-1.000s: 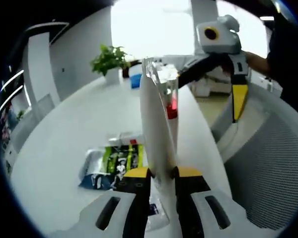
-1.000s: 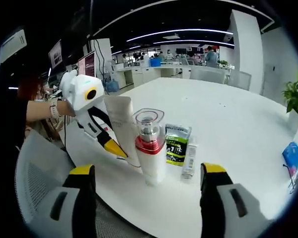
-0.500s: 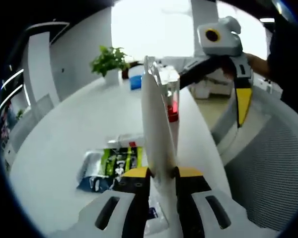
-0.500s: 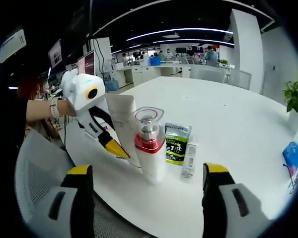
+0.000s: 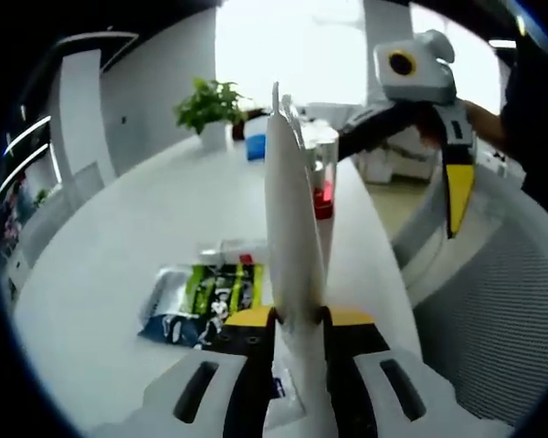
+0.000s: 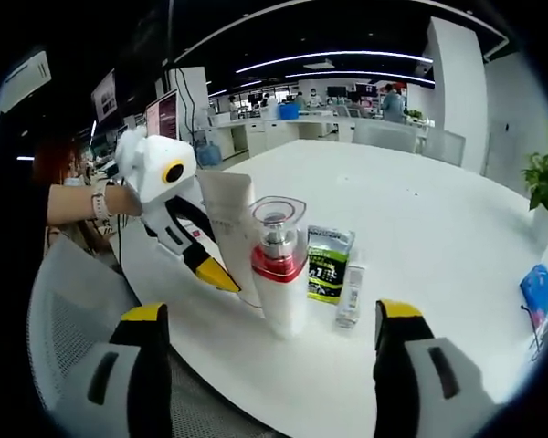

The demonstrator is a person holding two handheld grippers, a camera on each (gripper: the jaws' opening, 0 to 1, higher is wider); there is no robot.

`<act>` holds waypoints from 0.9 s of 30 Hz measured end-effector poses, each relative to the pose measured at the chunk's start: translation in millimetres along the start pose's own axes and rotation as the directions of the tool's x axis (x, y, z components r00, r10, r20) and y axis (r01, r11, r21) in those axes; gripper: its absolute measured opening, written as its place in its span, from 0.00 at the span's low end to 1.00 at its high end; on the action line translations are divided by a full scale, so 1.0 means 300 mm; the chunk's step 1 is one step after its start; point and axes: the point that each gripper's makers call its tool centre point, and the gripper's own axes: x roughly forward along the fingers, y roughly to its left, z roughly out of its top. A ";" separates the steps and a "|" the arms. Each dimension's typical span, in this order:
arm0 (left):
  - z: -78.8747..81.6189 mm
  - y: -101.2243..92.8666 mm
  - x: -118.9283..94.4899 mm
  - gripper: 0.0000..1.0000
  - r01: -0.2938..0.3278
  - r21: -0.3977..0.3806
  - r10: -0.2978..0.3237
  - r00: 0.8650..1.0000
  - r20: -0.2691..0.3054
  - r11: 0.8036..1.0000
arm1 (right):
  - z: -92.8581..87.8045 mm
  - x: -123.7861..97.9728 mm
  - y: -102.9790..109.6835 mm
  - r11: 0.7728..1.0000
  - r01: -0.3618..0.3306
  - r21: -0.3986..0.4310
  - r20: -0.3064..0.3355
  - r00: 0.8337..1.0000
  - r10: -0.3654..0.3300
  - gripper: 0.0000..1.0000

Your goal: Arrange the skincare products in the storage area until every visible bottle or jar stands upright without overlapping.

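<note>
Little has shifted: left gripper [image 6: 217, 274] stays clamped on the upright white tube [image 5: 292, 246] beside the pump bottle [image 6: 278, 274] on the table [image 6: 420, 219], right gripper [image 6: 269, 365] spread wide, so release remains.

Pump bottle [image 5: 321, 196]: mostly hidden behind the tube [image 5: 292, 246]. Sachet [image 5: 210, 297]: print too blurred to read. Small box [image 6: 351, 294]: label too small to tell.
</note>
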 end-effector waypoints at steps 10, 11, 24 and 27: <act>-0.014 0.025 -0.063 0.25 -0.087 -0.067 0.086 0.996 -0.009 0.994 | 0.006 -0.004 0.010 1.000 0.001 0.002 0.002 1.000 -0.001 0.94; -0.017 0.031 -0.070 0.26 -0.103 -0.085 0.102 0.995 -0.015 0.991 | 0.009 -0.004 0.012 1.000 0.000 -0.002 0.003 1.000 0.000 0.94; -0.016 0.031 -0.172 0.66 -0.222 -0.150 0.224 0.975 -0.002 0.963 | 0.029 -0.013 0.026 1.000 0.002 -0.022 0.017 1.000 -0.001 0.94; -0.006 0.023 -0.196 0.74 -0.238 -0.179 0.245 0.969 0.019 0.955 | 0.034 -0.016 0.026 1.000 0.006 -0.030 0.018 1.000 -0.005 0.95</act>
